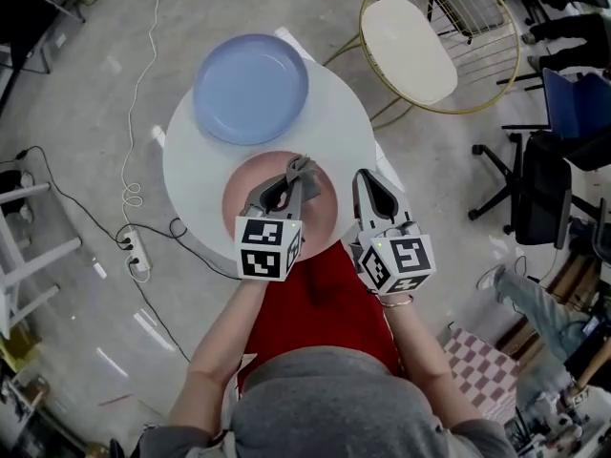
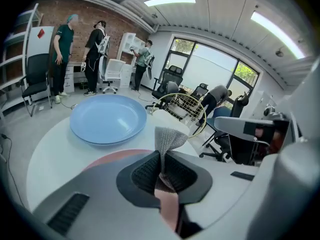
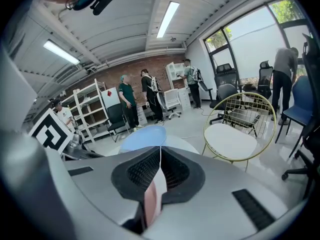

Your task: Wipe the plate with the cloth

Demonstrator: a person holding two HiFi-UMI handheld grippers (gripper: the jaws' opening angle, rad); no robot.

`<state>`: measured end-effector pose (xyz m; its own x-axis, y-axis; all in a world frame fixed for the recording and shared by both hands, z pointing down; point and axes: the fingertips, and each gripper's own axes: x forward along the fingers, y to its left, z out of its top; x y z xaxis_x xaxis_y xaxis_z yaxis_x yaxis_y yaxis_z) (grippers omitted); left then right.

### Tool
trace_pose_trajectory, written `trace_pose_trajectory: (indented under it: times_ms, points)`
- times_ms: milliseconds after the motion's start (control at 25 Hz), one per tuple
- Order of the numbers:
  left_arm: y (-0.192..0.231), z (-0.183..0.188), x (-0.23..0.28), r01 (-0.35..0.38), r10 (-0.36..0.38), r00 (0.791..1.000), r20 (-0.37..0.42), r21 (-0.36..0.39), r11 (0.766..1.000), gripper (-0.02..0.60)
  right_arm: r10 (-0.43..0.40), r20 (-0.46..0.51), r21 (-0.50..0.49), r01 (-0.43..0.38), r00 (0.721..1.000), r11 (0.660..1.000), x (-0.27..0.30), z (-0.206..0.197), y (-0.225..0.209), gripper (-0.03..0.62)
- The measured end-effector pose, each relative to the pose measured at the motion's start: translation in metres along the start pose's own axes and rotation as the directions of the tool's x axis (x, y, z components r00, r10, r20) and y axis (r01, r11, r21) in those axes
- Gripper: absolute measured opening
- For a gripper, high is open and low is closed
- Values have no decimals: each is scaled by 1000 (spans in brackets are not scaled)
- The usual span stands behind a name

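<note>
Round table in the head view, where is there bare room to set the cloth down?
Widest bare patch: the right side of the table, between the blue plate, the pink plate and the right gripper. A narrower strip runs left of the pink plate. The near side is crowded: the left gripper holds the cloth over the pink plate.

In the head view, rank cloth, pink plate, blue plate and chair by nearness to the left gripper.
1. Cloth, in the left gripper's jaws.
2. Pink plate, just beneath.
3. Blue plate, farther ahead.
4. Chair, far upper right.
</note>
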<state>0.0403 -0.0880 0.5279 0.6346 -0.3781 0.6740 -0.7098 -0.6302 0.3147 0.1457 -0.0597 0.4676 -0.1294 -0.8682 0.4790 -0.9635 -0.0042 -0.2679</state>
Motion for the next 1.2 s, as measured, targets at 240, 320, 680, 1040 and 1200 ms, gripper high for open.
trace_pose_trajectory:
  times_ms: [240,320,680,1040,1200]
  points:
    - [-12,-18,39,49,-48,992,-115,4,999,34,-14,-18,26,15,1000,1000,1,-3,-14,29]
    - [-12,-25,50,45,-44,989,-142,0,999,34,-12,-24,32,12,1000,999,2,-5,-16,29]
    - [20,-32,63,-55,47,980,-193,-35,998,35,51,-66,29,-50,997,998,18,-13,-1,29]
    - [66,-33,45,-212,190,961,-200,-93,973,35,141,-104,-5,-142,985,990,34,-17,25,29]
    - [84,-36,31,-283,254,944,-213,-121,951,35,176,-120,-17,-179,977,984,39,-17,36,29]
